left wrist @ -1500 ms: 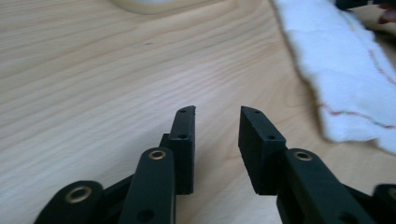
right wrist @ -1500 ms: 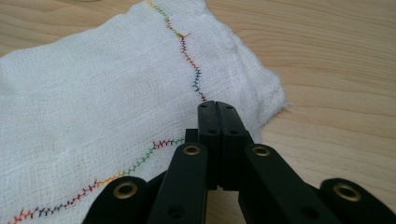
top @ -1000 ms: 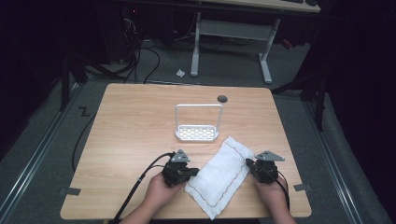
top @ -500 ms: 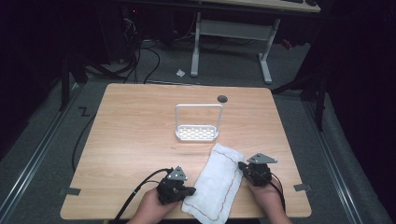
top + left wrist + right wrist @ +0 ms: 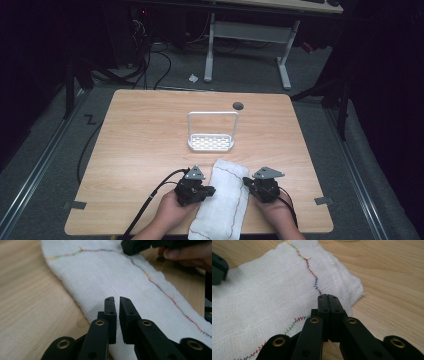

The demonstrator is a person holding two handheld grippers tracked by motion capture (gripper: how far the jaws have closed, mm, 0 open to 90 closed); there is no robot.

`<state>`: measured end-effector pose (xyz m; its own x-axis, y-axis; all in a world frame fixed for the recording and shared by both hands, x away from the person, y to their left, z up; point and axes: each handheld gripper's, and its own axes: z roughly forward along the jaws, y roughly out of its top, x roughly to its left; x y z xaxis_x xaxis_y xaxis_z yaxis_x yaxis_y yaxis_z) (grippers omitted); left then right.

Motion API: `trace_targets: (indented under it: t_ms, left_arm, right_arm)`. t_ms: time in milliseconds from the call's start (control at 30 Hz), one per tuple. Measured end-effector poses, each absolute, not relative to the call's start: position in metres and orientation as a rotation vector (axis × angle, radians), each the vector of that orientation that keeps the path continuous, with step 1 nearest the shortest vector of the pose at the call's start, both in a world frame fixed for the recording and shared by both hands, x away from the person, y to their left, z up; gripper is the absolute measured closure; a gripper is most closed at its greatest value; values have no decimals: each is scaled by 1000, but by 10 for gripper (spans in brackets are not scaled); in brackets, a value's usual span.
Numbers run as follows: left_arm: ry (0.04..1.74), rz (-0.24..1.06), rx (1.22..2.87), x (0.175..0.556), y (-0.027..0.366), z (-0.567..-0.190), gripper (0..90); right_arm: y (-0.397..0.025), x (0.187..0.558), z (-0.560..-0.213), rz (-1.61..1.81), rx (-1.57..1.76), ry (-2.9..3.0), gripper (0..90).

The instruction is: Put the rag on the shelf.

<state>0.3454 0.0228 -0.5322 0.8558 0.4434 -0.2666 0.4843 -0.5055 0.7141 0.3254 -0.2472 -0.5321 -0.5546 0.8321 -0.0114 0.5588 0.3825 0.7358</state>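
The white woven cloth with coloured stitching (image 5: 222, 200) lies lengthwise between both grippers, nearer than the white wire rack (image 5: 211, 135); left gripper (image 5: 115, 300) slightly parted over its edge, right gripper (image 5: 328, 297) pressed together.

Two black handheld grippers are seen, the left gripper (image 5: 209, 190) and the right gripper (image 5: 246, 183), each topped by a grey three-cornered plate. A black cable is trailed from each body. In the left gripper view, the left gripper (image 5: 116, 300) is formed of two flat black jaws with small screw holes, carried on black link arms pinned with brass-coloured rivets. The right gripper (image 5: 328, 298) is built alike. The forearms are bare; no sleeves are worn.
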Motion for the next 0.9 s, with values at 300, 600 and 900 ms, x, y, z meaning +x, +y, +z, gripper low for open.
trace_targets:
  t_ms: [300,600,900]
  left_arm:
    - [634,-8,2214,319,54,-531,871]
    - [669,-59,2157,321,60,-536,870]
    - [655,-54,2159,321,60,-536,851]
  right_arm:
    - [-205,326,-532,1016,1086,2339,819]
    - [-224,338,-520,1101,1222,2220,719]
    - [-220,339,-526,1086,1202,2269,874]
